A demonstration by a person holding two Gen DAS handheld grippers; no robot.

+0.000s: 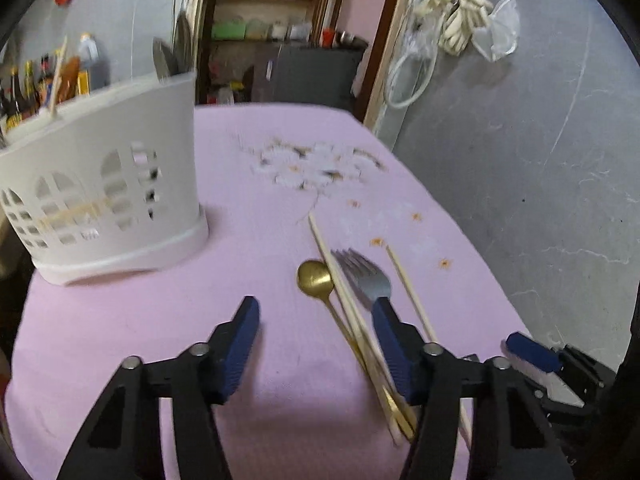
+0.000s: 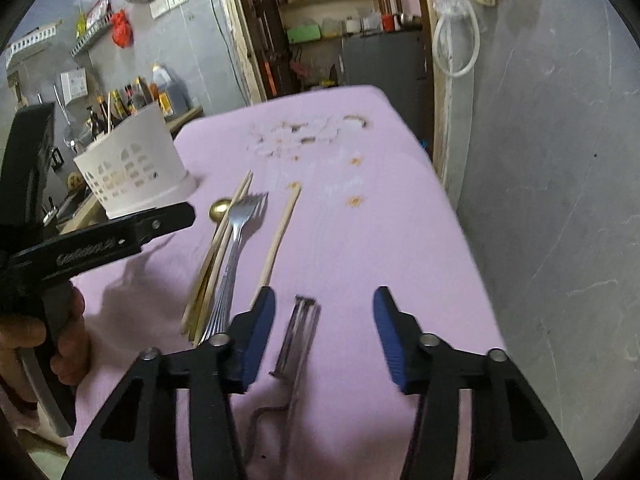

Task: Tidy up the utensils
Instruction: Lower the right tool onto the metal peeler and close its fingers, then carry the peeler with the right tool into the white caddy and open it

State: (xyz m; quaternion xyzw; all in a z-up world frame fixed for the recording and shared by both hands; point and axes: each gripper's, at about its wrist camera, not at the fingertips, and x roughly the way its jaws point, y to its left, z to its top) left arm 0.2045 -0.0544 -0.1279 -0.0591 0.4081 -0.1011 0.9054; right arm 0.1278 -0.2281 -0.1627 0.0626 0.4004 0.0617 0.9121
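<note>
A white slotted utensil holder (image 1: 100, 184) stands at the table's left with utensils in it; it also shows in the right wrist view (image 2: 132, 164). A gold spoon (image 1: 316, 278), a steel fork (image 1: 362, 272) and wooden chopsticks (image 1: 340, 276) lie together on the pink cloth, with one chopstick (image 1: 408, 292) apart to the right. My left gripper (image 1: 316, 316) is open, its right finger over the fork's handle. My right gripper (image 2: 324, 308) is open and empty above a metal peeler (image 2: 298, 336). The fork (image 2: 240, 232) and chopsticks (image 2: 280, 232) lie left of it.
The pink tablecloth (image 1: 248, 152) has a white flower print (image 1: 316, 164). A grey wall (image 2: 552, 160) runs close along the table's right edge. Bottles (image 1: 28, 84) stand behind the holder. An open doorway with shelves (image 2: 332, 20) lies beyond the far edge.
</note>
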